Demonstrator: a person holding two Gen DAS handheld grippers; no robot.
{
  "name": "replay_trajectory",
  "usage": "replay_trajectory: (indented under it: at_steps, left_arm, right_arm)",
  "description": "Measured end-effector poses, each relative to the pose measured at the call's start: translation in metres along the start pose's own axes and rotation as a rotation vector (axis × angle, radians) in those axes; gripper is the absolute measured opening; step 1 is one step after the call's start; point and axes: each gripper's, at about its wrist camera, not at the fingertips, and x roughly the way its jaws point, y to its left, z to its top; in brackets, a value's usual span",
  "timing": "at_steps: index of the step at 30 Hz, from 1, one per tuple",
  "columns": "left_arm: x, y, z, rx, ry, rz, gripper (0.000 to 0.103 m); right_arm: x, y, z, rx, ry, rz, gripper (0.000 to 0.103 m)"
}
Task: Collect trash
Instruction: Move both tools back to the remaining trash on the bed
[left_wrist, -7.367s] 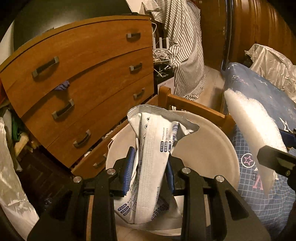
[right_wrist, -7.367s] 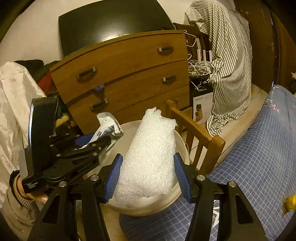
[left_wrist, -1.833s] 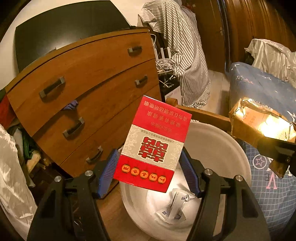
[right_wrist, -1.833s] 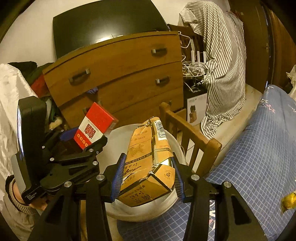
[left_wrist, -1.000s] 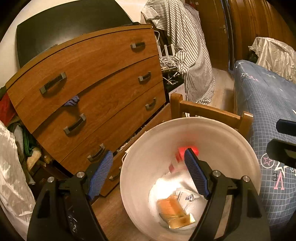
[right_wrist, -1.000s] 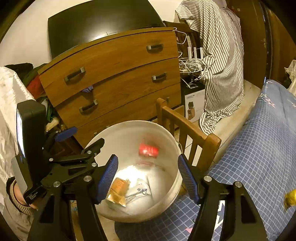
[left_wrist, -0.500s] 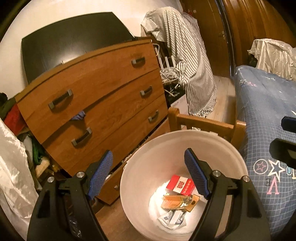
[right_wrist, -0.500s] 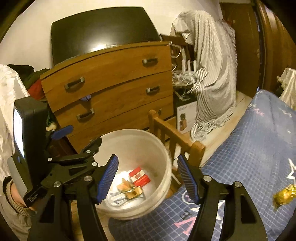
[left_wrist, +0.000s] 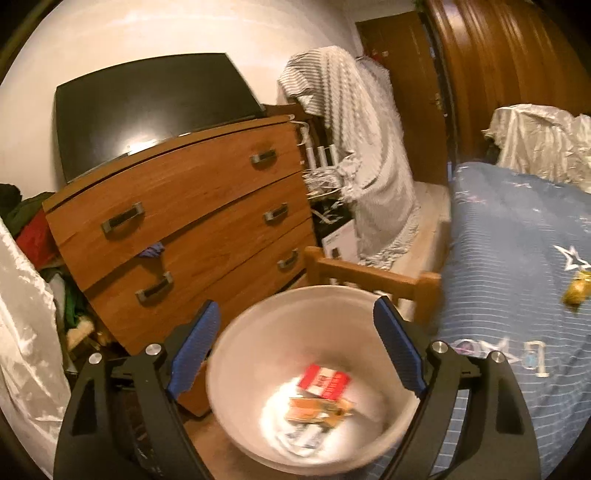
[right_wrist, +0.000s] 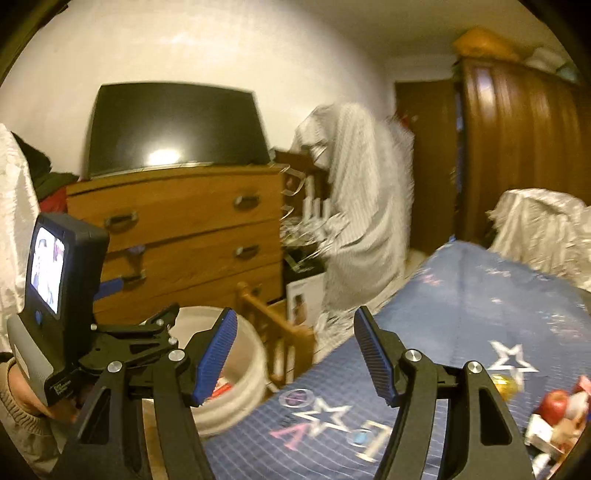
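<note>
Trash still to gather lies on the bed (right_wrist: 461, 325) ahead: a crinkled gold wrapper (right_wrist: 504, 384) just past my right claw (right_wrist: 293, 350), then blurred packets (right_wrist: 554, 421) at the far right edge. My right claw is spread wide with nothing in it; my left claw (left_wrist: 301, 343) gapes equally bare above the white bucket (left_wrist: 236, 354), where a red box (left_wrist: 323, 380) rests. The wrapper looks light, soft and slippery, so I judge pinching its bunched middle best.
</note>
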Motion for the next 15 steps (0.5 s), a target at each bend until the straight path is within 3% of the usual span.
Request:
replay_trajectory:
  at_steps: [7, 15]
  left_arm:
    - [-0.019, -0.064, -0.016, 0.065, 0.013, -0.118, 0.084]
    - [-0.044, -0.133, -0.025, 0.144, 0.004, -0.235, 0.084]
  right_arm:
    - [-0.077, -0.064, -0.019, 0.023, -0.079, -0.153, 0.067]
    - [-0.161, -0.162, -0.052, 0.105, -0.092, -0.353, 0.067]
